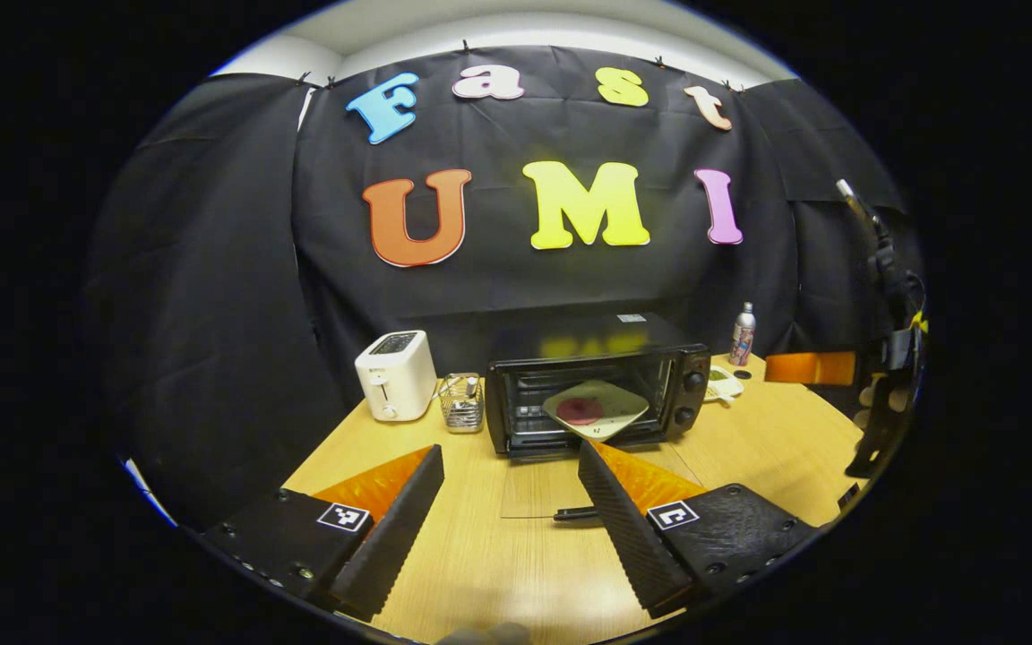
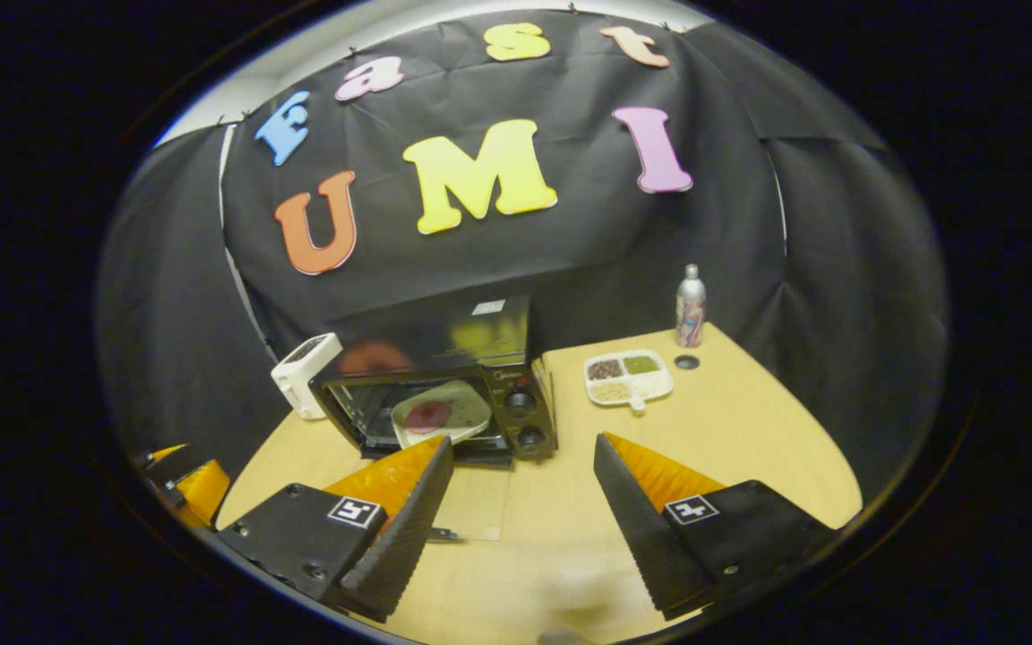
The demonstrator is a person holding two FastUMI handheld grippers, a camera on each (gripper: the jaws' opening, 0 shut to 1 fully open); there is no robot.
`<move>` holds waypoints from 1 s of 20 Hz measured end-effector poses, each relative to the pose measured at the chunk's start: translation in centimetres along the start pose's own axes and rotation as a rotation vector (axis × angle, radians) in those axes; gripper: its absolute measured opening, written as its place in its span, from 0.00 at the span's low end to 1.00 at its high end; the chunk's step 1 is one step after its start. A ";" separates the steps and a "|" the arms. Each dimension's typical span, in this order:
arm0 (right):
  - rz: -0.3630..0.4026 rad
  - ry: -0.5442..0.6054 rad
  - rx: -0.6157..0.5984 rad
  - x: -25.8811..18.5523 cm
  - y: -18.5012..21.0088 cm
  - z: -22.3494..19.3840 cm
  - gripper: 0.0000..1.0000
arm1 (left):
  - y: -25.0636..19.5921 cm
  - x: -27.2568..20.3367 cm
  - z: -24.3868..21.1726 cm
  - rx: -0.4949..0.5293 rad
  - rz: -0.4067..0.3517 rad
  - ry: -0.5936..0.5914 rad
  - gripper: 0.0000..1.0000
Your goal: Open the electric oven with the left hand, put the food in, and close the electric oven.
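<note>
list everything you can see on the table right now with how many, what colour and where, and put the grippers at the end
electric oven: one, black, table middle, glass door lying open flat in front
plate of food: one, pale plate with a reddish piece, tilted inside the oven
toaster: one, white, left of the oven
wire basket: one, metal, between toaster and oven
divided tray: one, white, holding brown, green and pale grains, right of the oven
bottle: one, silver, behind the tray
cap: one, dark, beside the bottle
table: one, light wood
left gripper: open, empty
right gripper: open, empty
</note>
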State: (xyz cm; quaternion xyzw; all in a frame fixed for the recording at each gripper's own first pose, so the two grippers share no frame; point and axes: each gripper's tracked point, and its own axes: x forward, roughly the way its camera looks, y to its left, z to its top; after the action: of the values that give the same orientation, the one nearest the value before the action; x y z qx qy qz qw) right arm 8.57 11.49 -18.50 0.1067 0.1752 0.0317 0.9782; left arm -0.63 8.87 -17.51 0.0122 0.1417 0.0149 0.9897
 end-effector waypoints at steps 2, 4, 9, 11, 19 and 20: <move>-0.025 -0.008 -0.004 -2.6 -1.4 0.2 0.96 | -0.9 0.2 -1.1 -0.011 -0.016 0.023 0.97; -0.062 -0.017 -0.009 -4.4 -3.1 0.8 0.96 | -2.2 0.5 -2.0 -0.029 -0.041 0.041 0.97; -0.118 -0.032 -0.033 -8.6 -5.5 2.2 0.96 | -5.5 1.7 -6.7 -0.059 -0.106 0.122 0.97; -0.136 -0.027 -0.037 -9.6 -6.1 2.4 0.96 | -7.1 2.5 -9.6 -0.077 -0.132 0.183 0.97; -0.203 -0.019 -0.058 -13.3 -8.6 3.3 0.96 | -10.7 6.8 -17.1 -0.024 -0.145 0.325 1.00; -0.208 -0.018 -0.063 -13.7 -8.8 3.4 0.96 | -11.0 7.0 -17.5 -0.022 -0.147 0.332 0.97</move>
State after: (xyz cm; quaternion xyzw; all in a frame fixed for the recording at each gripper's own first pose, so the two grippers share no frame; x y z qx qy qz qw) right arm -2.83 0.88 -12.70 0.0574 0.1754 -0.0653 0.9807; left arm 1.43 -1.59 -36.62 -0.0114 0.3037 -0.0539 0.9512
